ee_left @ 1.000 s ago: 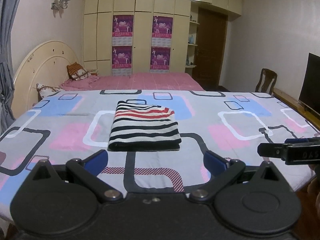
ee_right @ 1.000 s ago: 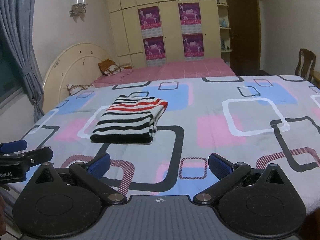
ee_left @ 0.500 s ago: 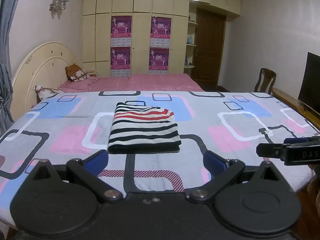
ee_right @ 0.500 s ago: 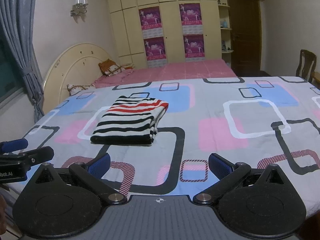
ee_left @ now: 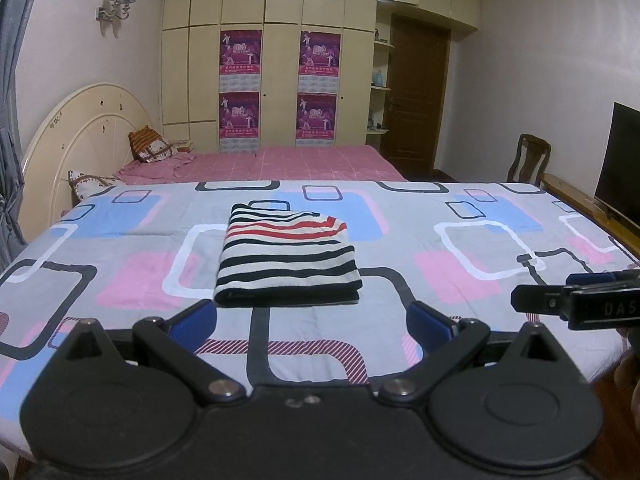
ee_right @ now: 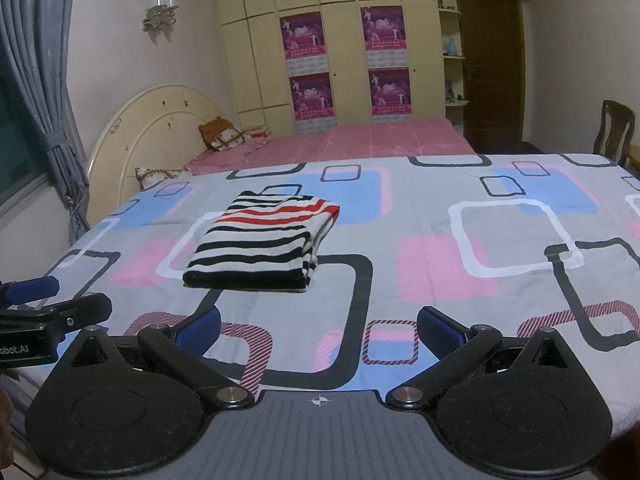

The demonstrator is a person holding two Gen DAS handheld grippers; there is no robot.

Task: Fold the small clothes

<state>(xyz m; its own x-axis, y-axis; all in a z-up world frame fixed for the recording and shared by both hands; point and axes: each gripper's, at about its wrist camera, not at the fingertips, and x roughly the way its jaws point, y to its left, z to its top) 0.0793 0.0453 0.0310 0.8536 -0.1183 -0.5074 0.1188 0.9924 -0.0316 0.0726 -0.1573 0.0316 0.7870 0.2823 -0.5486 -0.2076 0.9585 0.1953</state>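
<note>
A striped garment, black, white and red, lies folded into a flat rectangle on the patterned bed cover. In the right wrist view the same folded garment sits left of centre. My left gripper hangs open near the bed's front edge, just short of the garment, nothing between its blue pads. My right gripper is open too, empty, to the garment's right and nearer the edge. Each gripper shows at the other view's side: right gripper, left gripper.
Beyond the patterned cover lies a pink sheet with pillows by a cream headboard. A wooden chair and a dark screen stand at the right. Wardrobes with posters line the back wall. A curtain hangs at the left.
Both grippers have drifted back and up very slightly; the garment has not moved and both stay open.
</note>
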